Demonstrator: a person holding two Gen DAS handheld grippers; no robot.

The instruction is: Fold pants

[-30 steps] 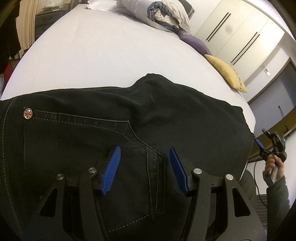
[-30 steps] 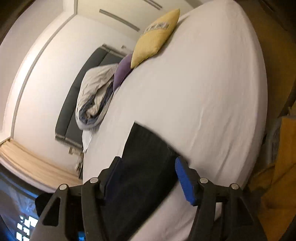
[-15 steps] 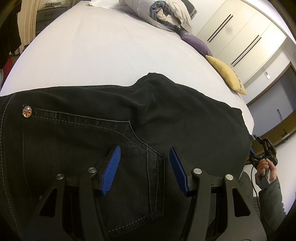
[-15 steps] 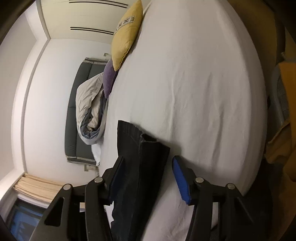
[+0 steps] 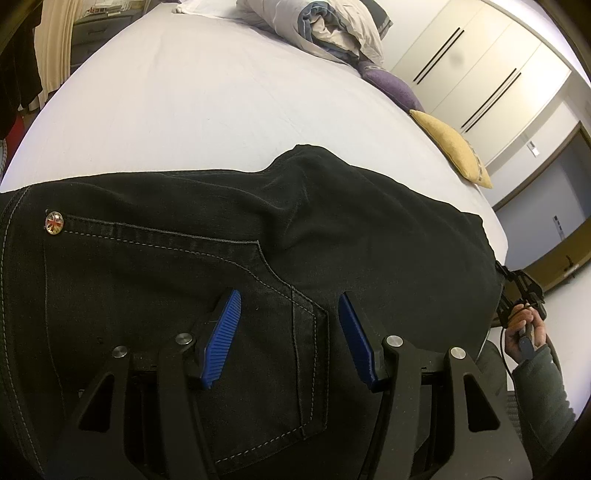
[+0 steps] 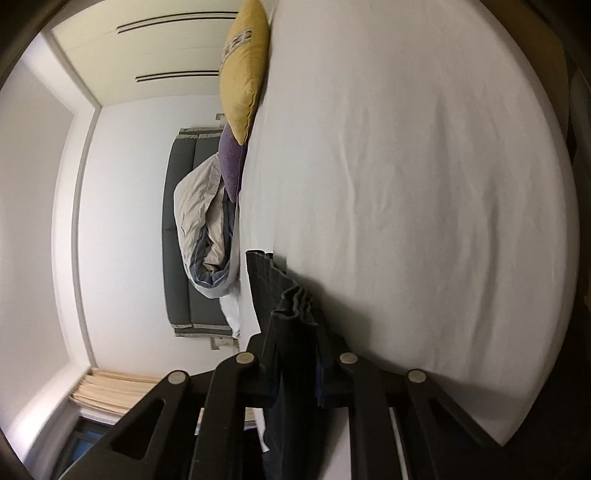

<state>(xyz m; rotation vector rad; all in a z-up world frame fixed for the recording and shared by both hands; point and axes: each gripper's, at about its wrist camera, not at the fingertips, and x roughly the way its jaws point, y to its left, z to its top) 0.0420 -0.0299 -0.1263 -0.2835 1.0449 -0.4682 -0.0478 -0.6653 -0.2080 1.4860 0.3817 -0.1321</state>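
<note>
Black pants (image 5: 184, 258) lie flat across the near part of a white bed (image 5: 207, 96), back pocket and a round metal button (image 5: 54, 224) facing up. My left gripper (image 5: 290, 312) is open, its blue pads just above the back pocket. My right gripper (image 6: 297, 354) is shut on the bunched leg end of the pants (image 6: 291, 306) at the bed's edge; it also shows in the left wrist view (image 5: 522, 295), held in a hand at the far right end of the pants.
A rolled duvet (image 5: 332, 29), a purple cushion (image 5: 391, 85) and a yellow cushion (image 5: 454, 147) lie along the far side of the bed. White wardrobe doors (image 5: 480, 74) stand behind. A grey headboard (image 6: 181, 229) shows in the right wrist view.
My right gripper rolled onto its side and closed on the leg end of the pants. My left gripper stayed open over the pocket, hardly moving.
</note>
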